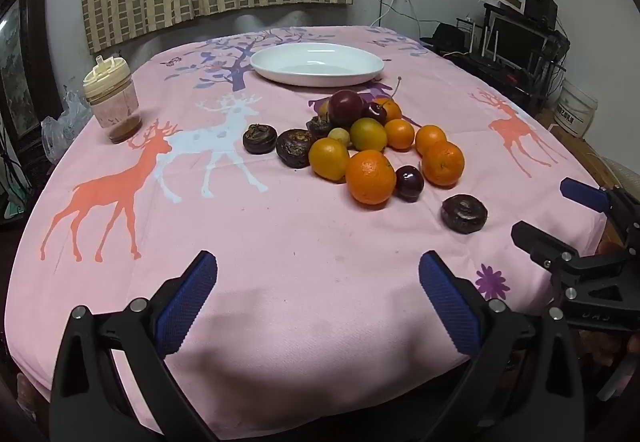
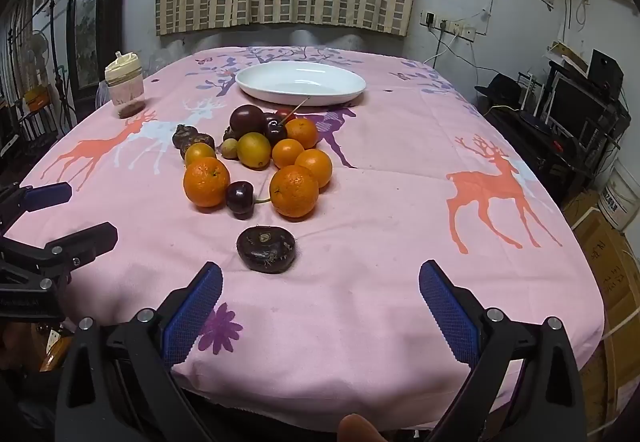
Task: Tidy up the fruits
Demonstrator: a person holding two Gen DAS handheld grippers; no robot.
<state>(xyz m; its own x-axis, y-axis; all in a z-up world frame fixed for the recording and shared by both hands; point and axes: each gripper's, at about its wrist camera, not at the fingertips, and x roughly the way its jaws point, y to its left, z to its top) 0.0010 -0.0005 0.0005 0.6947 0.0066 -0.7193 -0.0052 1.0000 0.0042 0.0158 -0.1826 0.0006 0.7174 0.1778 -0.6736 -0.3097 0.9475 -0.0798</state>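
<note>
Blue-padded jaws of the left gripper (image 1: 318,296) and right gripper (image 2: 320,302) gape wide and empty over the counter's near edge. Just ahead of the right lies a lone water chestnut (image 2: 266,249); mid-counter sits the fruit pile (image 2: 256,157), the white plate (image 2: 300,81) at the far edge beyond it. Nudging the heaped oranges (image 2: 294,190) or cherries (image 2: 240,198) could send round fruit rolling off the pink cloth (image 2: 400,242).

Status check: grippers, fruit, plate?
Left gripper and right gripper open, empty, short of the fruit. Fruit pile on the tablecloth, one water chestnut apart, nearest. White plate empty behind. Nothing blocking.
</note>
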